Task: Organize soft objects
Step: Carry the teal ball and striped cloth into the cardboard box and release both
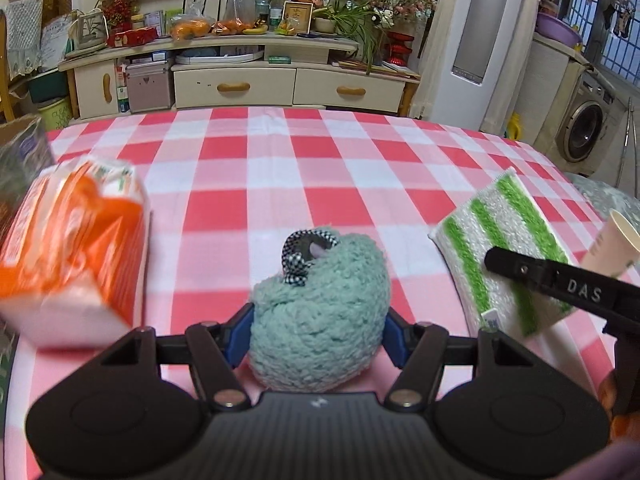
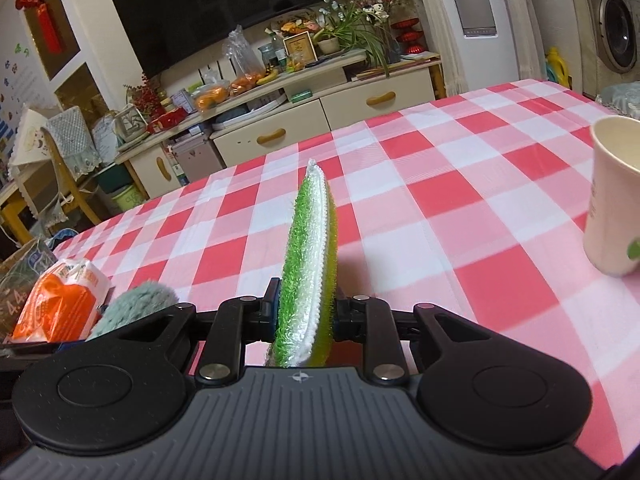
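Fuzzy teal toy point(image 1: 320, 312) hides the left gripper's point(image 1: 316, 334) fingertips clamping it; right gripper point(image 2: 306, 312) pinches the green-striped sponge point(image 2: 308, 264) edge-on.

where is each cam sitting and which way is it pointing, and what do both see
Left wrist: sits behind the left gripper, facing across the checked table toward the TV cabinet; its fingers clamp a teal fluffy toy, and the right gripper's finger shows.
Right wrist: sits behind the right gripper, tilted, facing the same cabinet; its fingers pinch the green-striped sponge cloth edge-on.
Shared: toy, cloth, orange tissue pack, paper cup, table.
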Motion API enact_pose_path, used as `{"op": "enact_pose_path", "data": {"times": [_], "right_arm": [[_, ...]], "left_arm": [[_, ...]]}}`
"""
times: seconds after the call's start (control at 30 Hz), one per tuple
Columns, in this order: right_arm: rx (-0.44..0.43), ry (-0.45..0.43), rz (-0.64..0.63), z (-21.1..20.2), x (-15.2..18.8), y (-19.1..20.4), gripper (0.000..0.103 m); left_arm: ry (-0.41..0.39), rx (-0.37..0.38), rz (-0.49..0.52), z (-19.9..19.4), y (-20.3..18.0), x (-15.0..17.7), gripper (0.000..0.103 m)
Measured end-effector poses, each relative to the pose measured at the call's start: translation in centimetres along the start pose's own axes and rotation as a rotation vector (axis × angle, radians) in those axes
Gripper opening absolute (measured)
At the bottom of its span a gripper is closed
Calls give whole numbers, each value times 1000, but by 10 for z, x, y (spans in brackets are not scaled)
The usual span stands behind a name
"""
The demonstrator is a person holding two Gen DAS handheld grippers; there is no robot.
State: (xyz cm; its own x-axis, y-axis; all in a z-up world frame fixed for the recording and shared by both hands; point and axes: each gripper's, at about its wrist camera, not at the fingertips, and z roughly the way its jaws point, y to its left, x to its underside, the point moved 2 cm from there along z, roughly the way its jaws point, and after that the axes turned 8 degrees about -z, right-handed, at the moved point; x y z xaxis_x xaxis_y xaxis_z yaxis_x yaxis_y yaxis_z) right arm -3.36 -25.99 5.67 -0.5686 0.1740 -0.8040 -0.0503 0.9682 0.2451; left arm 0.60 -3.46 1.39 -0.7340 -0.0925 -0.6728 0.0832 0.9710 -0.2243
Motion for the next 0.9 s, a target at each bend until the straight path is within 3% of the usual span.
{"op": "enact_pose_path", "data": {"times": [0.4, 0.9], "right_arm": [[27, 8, -8, -43, 29, 16, 26], [66, 9, -36, -85, 48, 40, 26]], "left_arm": [[-6, 67, -49, -29, 19, 29, 64], [-6, 176, -96, -58, 41, 30, 64]]}}
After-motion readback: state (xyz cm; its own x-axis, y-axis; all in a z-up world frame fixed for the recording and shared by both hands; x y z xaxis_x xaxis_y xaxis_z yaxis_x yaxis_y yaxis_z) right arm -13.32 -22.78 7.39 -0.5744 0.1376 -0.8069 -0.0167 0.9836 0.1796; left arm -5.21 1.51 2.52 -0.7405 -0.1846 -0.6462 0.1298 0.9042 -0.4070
